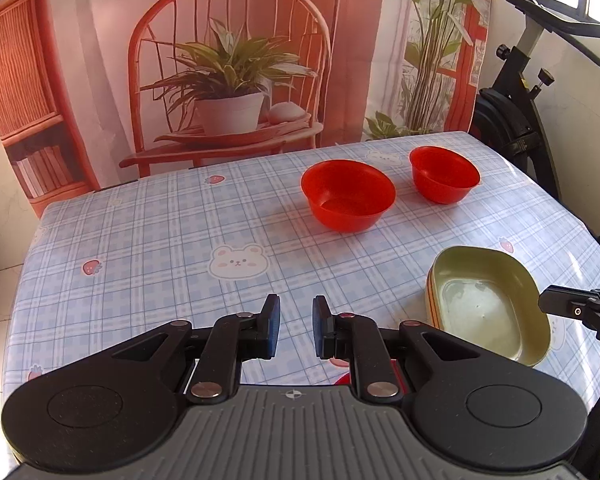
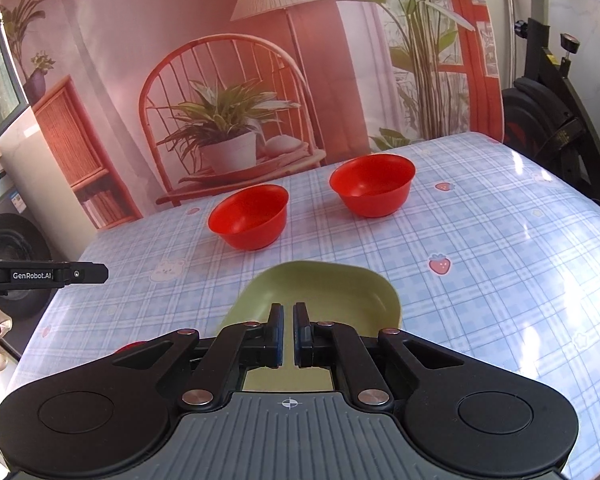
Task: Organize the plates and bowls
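Observation:
Two red bowls stand apart at the far side of the table: a larger one (image 1: 348,196) (image 2: 249,216) and a smaller one (image 1: 444,174) (image 2: 373,185). A green oblong dish (image 1: 488,300) (image 2: 324,292) sits on a stack of similar dishes near the front right. My left gripper (image 1: 296,326) is open and empty over bare tablecloth, left of the dish stack. My right gripper (image 2: 287,332) is nearly closed, its jaws pinching the near rim of the green dish; its tip shows in the left wrist view (image 1: 572,308).
The table has a blue plaid cloth (image 1: 160,240) with bear and strawberry prints. A printed backdrop (image 1: 228,60) hangs behind the far edge. An exercise bike (image 1: 520,120) stands beyond the right edge. A red object (image 1: 342,380) peeks out under my left gripper.

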`<state>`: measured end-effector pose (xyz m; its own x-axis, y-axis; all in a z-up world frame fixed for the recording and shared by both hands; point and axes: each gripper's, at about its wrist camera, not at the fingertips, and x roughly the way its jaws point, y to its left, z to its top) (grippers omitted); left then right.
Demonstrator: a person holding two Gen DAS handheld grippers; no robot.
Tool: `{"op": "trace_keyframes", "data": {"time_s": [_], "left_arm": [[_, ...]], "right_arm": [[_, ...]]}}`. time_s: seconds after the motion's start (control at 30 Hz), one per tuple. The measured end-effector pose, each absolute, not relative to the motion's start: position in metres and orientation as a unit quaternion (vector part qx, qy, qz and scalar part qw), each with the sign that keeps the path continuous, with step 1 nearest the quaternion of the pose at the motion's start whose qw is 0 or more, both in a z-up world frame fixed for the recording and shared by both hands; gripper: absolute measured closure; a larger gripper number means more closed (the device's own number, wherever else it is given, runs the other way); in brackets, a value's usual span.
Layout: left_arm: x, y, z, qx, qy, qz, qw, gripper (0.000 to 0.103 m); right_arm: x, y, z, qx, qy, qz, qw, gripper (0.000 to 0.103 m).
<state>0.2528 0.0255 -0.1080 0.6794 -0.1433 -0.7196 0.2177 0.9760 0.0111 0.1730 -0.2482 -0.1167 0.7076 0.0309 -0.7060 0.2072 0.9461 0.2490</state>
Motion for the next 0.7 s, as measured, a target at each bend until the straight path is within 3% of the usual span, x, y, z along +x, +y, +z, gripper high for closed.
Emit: {"op": "trace_keyframes", "data": {"time_s": [0.7], "left_arm": [[0.217,0.047,-0.132,-0.052,0.406,-0.062,0.91,0.085]], "right_arm": [[0.19,-0.177,-0.135,0.127,0.413,0.003,0.902,0.092]]}}
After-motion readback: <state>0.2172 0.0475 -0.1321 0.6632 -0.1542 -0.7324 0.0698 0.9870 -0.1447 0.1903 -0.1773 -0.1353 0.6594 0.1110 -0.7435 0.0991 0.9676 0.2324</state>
